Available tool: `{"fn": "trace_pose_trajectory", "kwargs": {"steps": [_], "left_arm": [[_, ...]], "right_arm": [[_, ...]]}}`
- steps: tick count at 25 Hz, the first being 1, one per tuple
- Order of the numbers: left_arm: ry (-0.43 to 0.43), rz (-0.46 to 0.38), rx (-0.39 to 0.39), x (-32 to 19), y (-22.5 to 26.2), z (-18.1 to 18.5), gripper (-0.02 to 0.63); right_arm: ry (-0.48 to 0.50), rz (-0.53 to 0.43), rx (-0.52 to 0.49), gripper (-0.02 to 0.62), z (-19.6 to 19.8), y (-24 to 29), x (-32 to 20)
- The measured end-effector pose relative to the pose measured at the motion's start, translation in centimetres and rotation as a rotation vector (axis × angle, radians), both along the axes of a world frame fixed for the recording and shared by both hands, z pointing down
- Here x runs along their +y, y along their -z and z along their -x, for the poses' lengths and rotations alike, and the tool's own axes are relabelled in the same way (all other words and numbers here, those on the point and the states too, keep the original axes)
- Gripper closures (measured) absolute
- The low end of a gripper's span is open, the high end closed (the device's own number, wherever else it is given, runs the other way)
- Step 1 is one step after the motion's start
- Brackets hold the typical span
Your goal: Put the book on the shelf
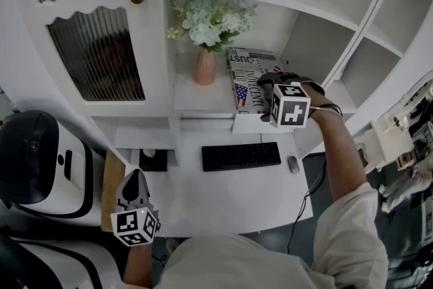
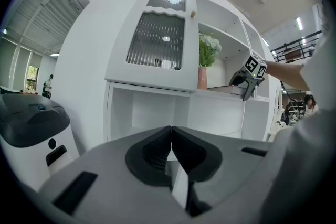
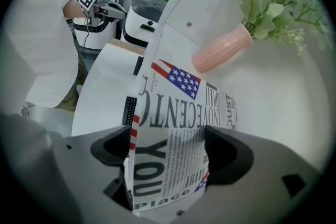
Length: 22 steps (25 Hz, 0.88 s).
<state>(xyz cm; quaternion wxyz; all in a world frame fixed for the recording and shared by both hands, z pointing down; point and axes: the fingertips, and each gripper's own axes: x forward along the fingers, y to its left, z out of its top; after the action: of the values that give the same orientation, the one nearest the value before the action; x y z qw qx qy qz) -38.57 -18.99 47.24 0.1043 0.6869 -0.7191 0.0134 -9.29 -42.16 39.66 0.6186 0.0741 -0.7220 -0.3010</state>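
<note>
right tongs (image 3: 167,134) gape wide over the book (image 3: 178,107) on the shelf (image 3: 283,123), left tongs (image 2: 171,129) closed, empty.

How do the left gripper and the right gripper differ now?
The left gripper is shut and empty; the right gripper is wide open, the book between its jaws. The left gripper hangs low beside the desk; the right gripper is at the shelf. Both carry a marker cube.

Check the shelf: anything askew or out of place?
Only the book: it lies flat on the shelf beside the pink vase, not upright, and in the right gripper view its near end seems to reach the shelf's front edge, maybe past it. The pink vase stands upright, nothing spilled.
</note>
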Motion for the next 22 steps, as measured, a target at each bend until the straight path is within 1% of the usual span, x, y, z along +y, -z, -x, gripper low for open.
{"fn": "trace_pose_trajectory", "kwargs": {"steps": [8, 11, 16, 19, 22], "left_arm": [[-0.004, -0.003, -0.008, 0.0, 0.3, -0.2, 0.600], [-0.007, -0.009, -0.013, 0.0, 0.6, -0.2, 0.600], [-0.024, -0.021, -0.021, -0.2, 1.2, -0.7, 0.600], [-0.040, -0.030, -0.029, -0.4, 1.6, -1.3, 0.600], [-0.061, -0.039, -0.036, -0.6, 2.0, -2.0, 0.600]], "right_arm": [[0.000, 0.000, -0.001, 0.148, -0.1, -0.1, 0.1], [-0.003, 0.005, -0.026, 0.168, -0.2, 0.4, 0.5], [-0.006, 0.010, -0.130, 0.195, -0.4, 2.5, 2.2], [-0.012, -0.001, -0.230, 0.225, -0.5, 3.9, 3.4], [-0.039, -0.023, -0.336, 0.242, -0.9, 5.0, 4.6]]}}
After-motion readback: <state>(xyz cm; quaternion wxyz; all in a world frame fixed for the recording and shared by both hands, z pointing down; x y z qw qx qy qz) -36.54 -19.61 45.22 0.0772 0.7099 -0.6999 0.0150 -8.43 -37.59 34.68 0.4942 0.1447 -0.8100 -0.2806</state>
